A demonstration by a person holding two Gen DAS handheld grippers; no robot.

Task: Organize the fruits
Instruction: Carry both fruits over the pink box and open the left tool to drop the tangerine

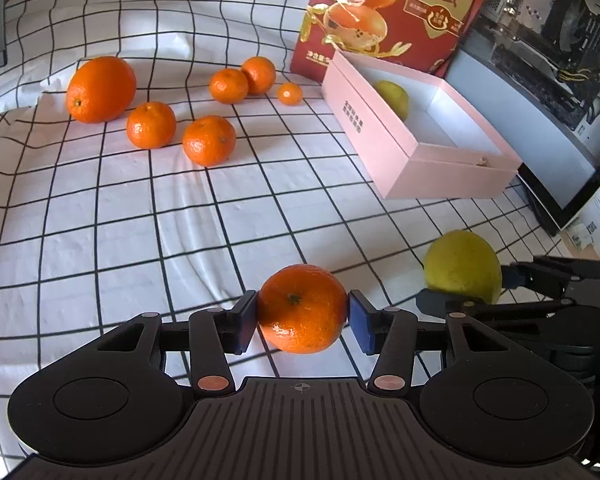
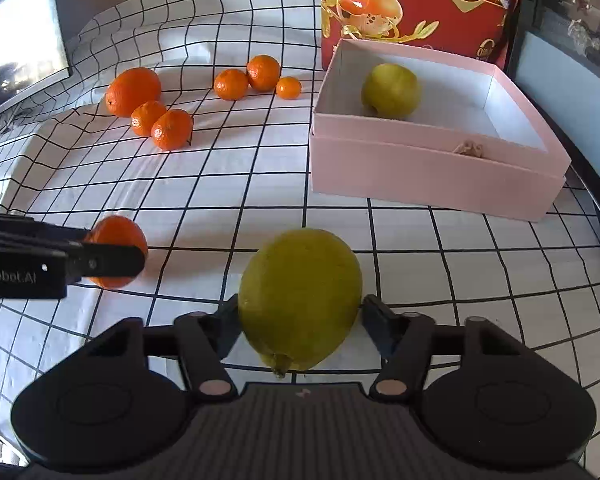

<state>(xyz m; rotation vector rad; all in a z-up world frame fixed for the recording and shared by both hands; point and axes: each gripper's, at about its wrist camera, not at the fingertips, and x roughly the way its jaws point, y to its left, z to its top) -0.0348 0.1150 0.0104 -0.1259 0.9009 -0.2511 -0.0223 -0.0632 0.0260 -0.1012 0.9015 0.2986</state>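
My left gripper (image 1: pixel 302 320) is shut on a mandarin (image 1: pixel 302 307) and holds it above the checked cloth (image 1: pixel 120 220); it also shows in the right wrist view (image 2: pixel 118 252). My right gripper (image 2: pixel 298 316) is shut on a yellow-green lemon (image 2: pixel 300 296), also seen in the left wrist view (image 1: pixel 462 266). A pink box (image 2: pixel 432 168) at the right back holds a second lemon (image 2: pixel 390 90). Several oranges and mandarins lie on the cloth at the back: a big orange (image 1: pixel 100 89), two mandarins (image 1: pixel 208 140) near it, and three smaller ones (image 1: pixel 244 80).
A red printed carton (image 1: pixel 384 12) stands behind the pink box (image 1: pixel 420 148). A monitor edge (image 2: pixel 20 40) is at the back left. Computer hardware (image 1: pixel 548 40) and a dark frame line the right side.
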